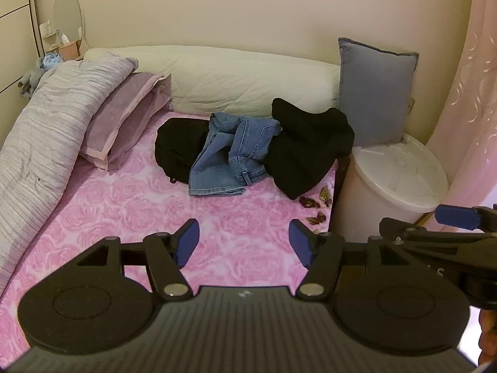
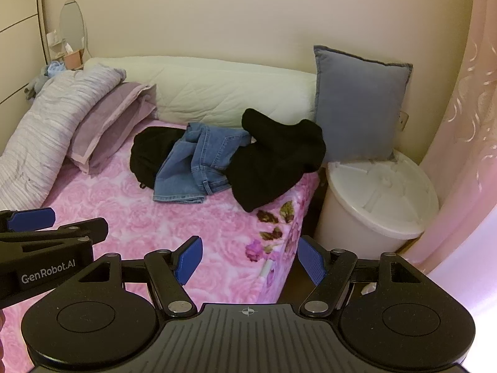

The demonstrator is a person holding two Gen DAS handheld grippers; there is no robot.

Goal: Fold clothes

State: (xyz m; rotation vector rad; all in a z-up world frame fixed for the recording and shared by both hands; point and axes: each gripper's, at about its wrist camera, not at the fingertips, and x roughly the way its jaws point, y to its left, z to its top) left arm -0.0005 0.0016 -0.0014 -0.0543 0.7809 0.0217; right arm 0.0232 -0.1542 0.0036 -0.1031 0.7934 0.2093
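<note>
We observe a bed covered by a pink rose-patterned blanket [image 1: 130,205], plush in texture, with darker flower motifs at its right edge. The clothes lie in a loose heap toward the head of the bed: blue denim jeans [image 1: 231,155], crumpled and partly folded over themselves, resting across a black garment [image 1: 177,149] on their left and touching a second black garment [image 1: 307,149] on their right. The second black garment is bunched high and reaches the bed's right edge.

Behind the heap a cream quilted bolster [image 1: 223,77] runs along the wall. A grey-blue cushion [image 1: 372,93] stands upright at the right, its lower corner over a white lidded bin [image 1: 394,183] beside the bed. The lid is on; its contents cannot be seen. At the left a mauve pillow [image 1: 124,124] leans against a rolled, ribbed grey duvet [image 1: 52,124]. An oval mirror [image 1: 66,15] and small items stand in the far left corner; a pink curtain [image 1: 472,93] hangs at the right.

Nothing lies between the grippers and the heap except bare blanket. We find the left gripper [image 1: 243,242] with its blue-padded fingers spread apart, holding nothing, above the blanket and well short of the clothes. The right gripper [image 2: 248,261] is likewise spread and empty, over the bed's right edge. The two are side by side.
</note>
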